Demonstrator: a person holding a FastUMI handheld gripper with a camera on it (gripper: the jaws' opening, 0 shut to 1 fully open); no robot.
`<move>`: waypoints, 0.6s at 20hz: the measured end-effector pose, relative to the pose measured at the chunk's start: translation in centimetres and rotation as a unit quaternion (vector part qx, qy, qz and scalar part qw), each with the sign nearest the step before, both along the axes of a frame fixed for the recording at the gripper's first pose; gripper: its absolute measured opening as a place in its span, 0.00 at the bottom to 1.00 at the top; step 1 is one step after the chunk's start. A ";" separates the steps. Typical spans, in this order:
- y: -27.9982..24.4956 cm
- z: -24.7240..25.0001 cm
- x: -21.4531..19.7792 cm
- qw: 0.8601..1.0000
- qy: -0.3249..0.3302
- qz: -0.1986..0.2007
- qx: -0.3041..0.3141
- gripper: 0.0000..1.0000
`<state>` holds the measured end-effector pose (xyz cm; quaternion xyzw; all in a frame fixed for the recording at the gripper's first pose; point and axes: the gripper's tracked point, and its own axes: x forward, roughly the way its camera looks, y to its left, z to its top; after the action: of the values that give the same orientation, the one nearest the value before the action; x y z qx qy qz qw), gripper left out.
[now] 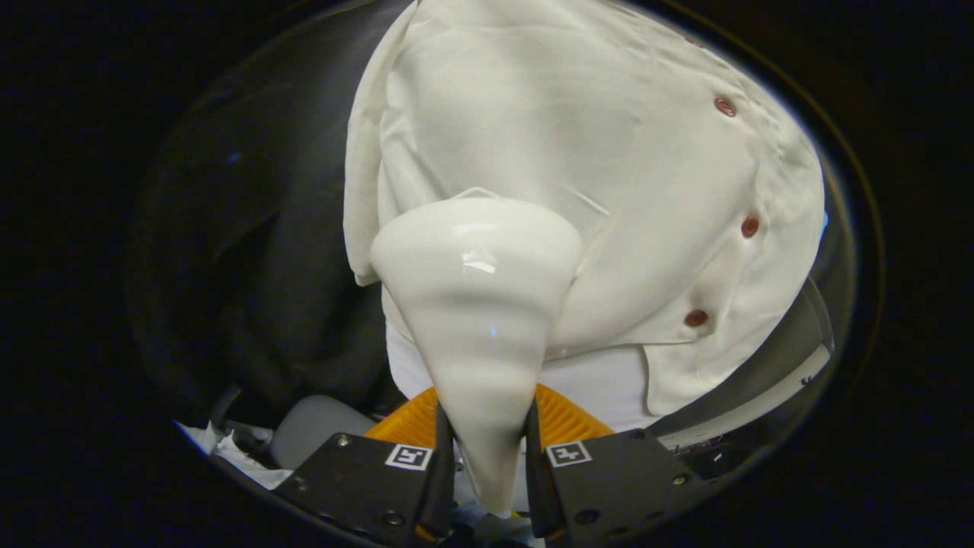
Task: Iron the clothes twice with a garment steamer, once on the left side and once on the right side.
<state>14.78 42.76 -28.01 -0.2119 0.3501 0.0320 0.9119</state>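
Upright, steamer (in tongs) toward shirt

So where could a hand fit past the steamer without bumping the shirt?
The gripper is shut on the steamer, whose wide head sits against the white shirt. The open room is beside the shirt's plain edge, in front of the dark cloth. The side with the brown buttons is crowded. Below, the orange thing and grey lump fill the space.
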 end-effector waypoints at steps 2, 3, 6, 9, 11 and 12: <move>-0.1 -0.5 -0.1 1.000 0.008 -0.001 -0.003 0.40; -0.2 -0.9 -0.3 1.000 0.014 -0.002 -0.004 0.40; -0.3 -1.9 -0.7 1.000 0.028 -0.002 -0.003 0.40; -0.4 -2.4 -0.9 0.999 0.033 0.007 -0.004 0.40; -0.4 -2.3 -0.9 0.999 0.035 0.014 -0.003 0.40; -0.3 -2.3 -0.8 0.999 0.034 0.018 -0.001 0.40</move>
<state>13.97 42.49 -30.36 -0.2176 0.3770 0.0555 0.8986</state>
